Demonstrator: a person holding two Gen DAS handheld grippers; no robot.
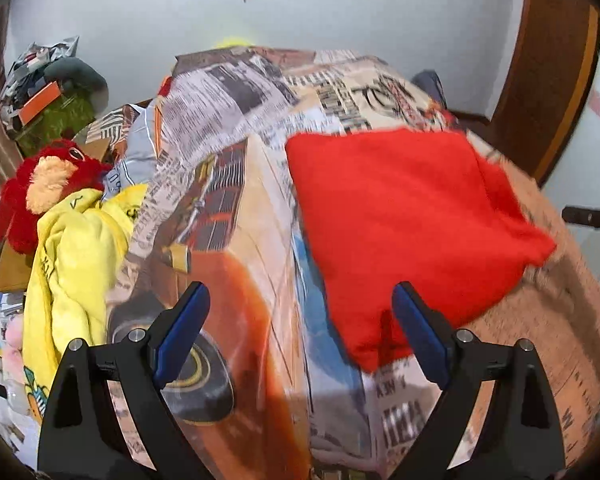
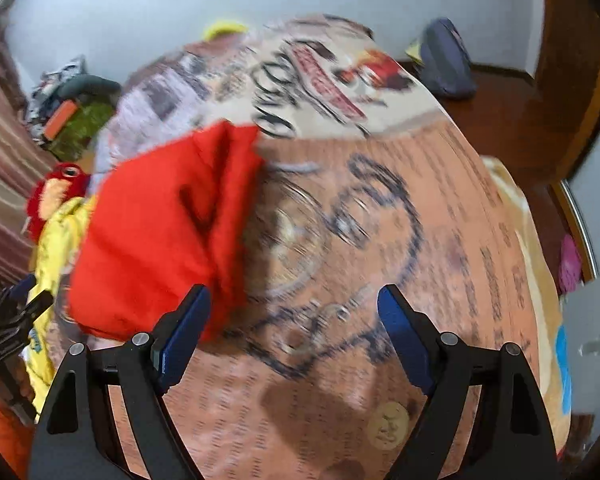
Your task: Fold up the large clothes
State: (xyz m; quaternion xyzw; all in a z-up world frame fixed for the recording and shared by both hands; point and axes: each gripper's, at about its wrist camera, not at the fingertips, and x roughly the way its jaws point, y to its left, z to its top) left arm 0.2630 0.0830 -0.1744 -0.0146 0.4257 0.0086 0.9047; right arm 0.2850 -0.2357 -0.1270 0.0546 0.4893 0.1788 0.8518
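Left claw (image 1: 300,320) and right claw (image 2: 294,318), both spread wide and empty, flank the folded red garment (image 1: 400,220) lying on the printed bedspread (image 1: 240,240); fold apparently complete, so next likely fetch the yellow garment (image 1: 76,252) left of it.

Both of my cameras sit just behind the fingers and look forward and steeply down along them. My left wrist view frames the left gripper (image 1: 301,334) at the bottom edge and looks close over the near left part of the bed cover (image 1: 236,248), with the folded red garment (image 1: 404,224) right of centre. My right wrist view frames the right gripper (image 2: 294,334) likewise, over the right part of the bed. Both views share the red garment (image 2: 160,236), the yellow garment (image 1: 72,264), the red plush toy (image 1: 48,184), the printed cover and the pale back wall (image 1: 340,12).
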